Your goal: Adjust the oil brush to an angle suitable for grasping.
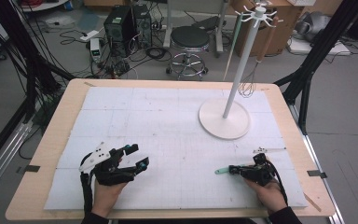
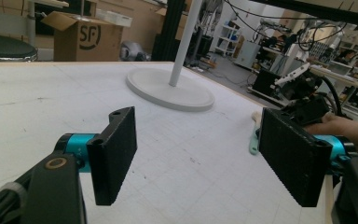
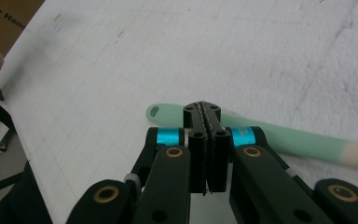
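A white gridded mat covers the desk (image 1: 46,140). Nearest, left of the stand, the left tool (image 1: 135,156) rests with jaws wide apart, empty. The right tool (image 1: 233,169), jaws pressed together, sits over a mint spatula (image 3: 303,140) lying flat, nearer than the stand (image 1: 224,119).

We see even, soft overhead light, faint shadows under the tongs, and slightly soft, low-resolution frames throughout.

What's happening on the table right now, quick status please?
Left gripper jaws wide open, nothing between them. Right gripper jaws shut, just above the mint-green utensil lying flat on the mat. White rack stand well off; nothing in the way.
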### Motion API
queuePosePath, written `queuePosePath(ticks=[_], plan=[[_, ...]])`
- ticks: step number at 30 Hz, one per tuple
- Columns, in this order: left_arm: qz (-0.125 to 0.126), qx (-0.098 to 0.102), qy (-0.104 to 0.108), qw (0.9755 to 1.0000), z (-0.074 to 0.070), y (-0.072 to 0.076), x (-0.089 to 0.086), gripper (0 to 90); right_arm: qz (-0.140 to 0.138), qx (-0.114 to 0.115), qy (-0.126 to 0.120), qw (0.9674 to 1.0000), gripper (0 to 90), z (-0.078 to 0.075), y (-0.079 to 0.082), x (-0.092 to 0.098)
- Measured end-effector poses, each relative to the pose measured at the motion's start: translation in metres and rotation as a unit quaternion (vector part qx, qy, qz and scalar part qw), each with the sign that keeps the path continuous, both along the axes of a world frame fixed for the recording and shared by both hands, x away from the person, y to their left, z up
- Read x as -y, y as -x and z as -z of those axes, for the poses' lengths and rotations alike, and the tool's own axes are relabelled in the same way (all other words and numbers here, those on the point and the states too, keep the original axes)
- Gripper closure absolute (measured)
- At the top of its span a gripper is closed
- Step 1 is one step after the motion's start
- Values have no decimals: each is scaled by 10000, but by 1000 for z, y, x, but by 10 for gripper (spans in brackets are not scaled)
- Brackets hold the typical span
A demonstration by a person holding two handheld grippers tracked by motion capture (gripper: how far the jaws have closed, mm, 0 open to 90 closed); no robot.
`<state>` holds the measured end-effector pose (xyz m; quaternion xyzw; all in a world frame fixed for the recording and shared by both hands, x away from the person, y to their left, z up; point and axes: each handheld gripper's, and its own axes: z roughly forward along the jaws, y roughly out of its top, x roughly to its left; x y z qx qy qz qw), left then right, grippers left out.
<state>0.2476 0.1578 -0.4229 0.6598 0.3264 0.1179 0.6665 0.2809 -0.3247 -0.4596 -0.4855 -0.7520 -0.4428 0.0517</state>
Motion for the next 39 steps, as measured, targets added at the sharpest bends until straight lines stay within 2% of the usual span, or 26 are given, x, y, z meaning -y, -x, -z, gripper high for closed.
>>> queuePosePath(ticks=[10, 21, 28, 35, 37, 39], plan=[[-6, 4, 17, 10000, 0, 0, -1, 288, 87, 49, 26, 9999, 896, 0, -11, -5], [-2, -2, -4, 10000, 0, 0, 0, 288, 157, -69, -68, 9998, 896, 1, -20, -6], [-5, 5, -8, 10000, 0, 0, 0, 288, 242, -184, -285, 9991, 899, 3, -29, -5], [-3, 12, 2, 10000, 0, 0, 0, 288, 342, -185, -257, 9989, 900, 2, -31, -7], [-3, 22, 21, 10000, 0, 1, 0, 288, 358, -122, -206, 9991, 900, 2, -32, -8], [-5, 20, 12, 10000, 0, 1, 0, 288, 399, -177, -225, 9988, 900, 2, -34, -8]])
